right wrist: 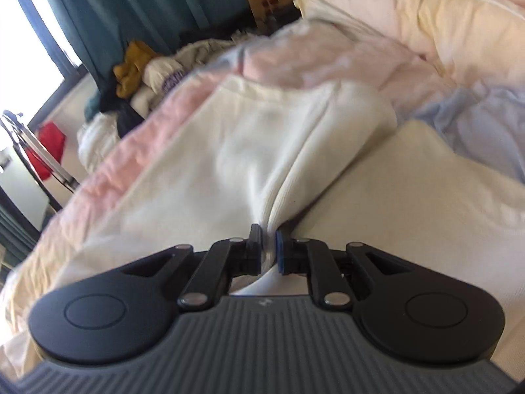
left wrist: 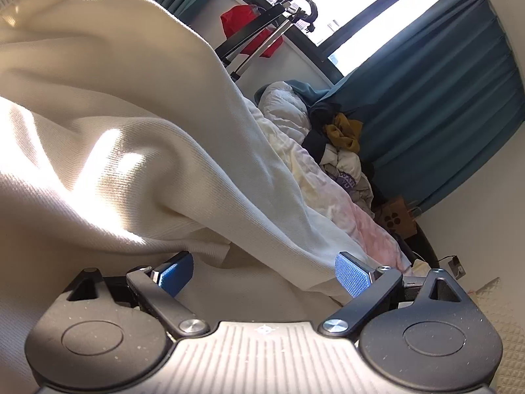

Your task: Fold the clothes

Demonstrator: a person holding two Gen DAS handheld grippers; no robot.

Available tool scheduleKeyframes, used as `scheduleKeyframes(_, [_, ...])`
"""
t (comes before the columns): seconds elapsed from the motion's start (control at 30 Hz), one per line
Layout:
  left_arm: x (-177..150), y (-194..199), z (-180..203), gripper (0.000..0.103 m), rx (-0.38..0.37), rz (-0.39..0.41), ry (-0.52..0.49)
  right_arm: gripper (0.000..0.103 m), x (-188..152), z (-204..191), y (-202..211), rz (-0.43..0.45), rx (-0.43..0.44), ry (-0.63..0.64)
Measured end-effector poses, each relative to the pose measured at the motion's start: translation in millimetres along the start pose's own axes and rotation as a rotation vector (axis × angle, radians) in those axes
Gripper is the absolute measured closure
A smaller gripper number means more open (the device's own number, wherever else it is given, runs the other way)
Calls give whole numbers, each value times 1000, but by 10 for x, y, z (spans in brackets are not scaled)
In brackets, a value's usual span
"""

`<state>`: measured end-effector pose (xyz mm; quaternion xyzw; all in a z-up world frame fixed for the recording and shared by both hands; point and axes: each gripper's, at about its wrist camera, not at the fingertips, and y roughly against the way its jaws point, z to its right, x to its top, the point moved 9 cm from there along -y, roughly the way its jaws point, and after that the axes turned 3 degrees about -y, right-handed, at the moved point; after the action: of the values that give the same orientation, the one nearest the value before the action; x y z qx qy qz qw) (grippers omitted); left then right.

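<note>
A cream ribbed garment (left wrist: 115, 147) fills the left of the left wrist view, hanging down in big folds over the bed. One of its long ends runs down between the blue pads (left wrist: 352, 274) of my left gripper (left wrist: 262, 272), which stands wide open and presses on nothing. In the right wrist view the same cream garment (right wrist: 229, 151) lies spread on the bed. My right gripper (right wrist: 269, 243) is shut on a bunched fold of it, and the cloth rises in a ridge from between the pads.
A pastel pink, yellow and blue duvet (right wrist: 426, 49) covers the bed. A pile of mixed clothes (left wrist: 341, 138) lies by the teal curtain (left wrist: 443, 98). A metal stand (left wrist: 262, 32), a red bag (left wrist: 242, 23) and a brown paper bag (left wrist: 397, 218) stand near the window.
</note>
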<state>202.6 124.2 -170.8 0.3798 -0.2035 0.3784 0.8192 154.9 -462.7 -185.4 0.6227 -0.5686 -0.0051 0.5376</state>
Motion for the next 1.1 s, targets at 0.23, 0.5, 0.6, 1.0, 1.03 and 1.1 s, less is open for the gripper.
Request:
scheduleKeyframes(0.23, [178, 242, 53, 8, 1, 53, 0, 81, 7, -205, 505, 62, -44, 147])
scheduleKeyframes(0.5, [553, 352, 187, 8, 50, 8, 51, 60, -193, -196, 1152, 108, 32, 83])
scheduleKeyframes(0.6, [835, 200, 144, 8, 98, -41, 104, 58, -353, -245, 1169, 118, 6, 120])
scheduleKeyframes(1.0, [1400, -719, -708, 23, 492, -187, 458, 58, -692, -781, 891, 131, 53, 304])
scheduleKeyframes(1.03, [1418, -768, -756, 26, 531, -191, 461, 58, -717, -833, 874, 124, 73, 307])
scheduleKeyframes(1.1, [1426, -803, -824, 53, 616, -191, 471, 58, -767, -885, 851, 109, 97, 306])
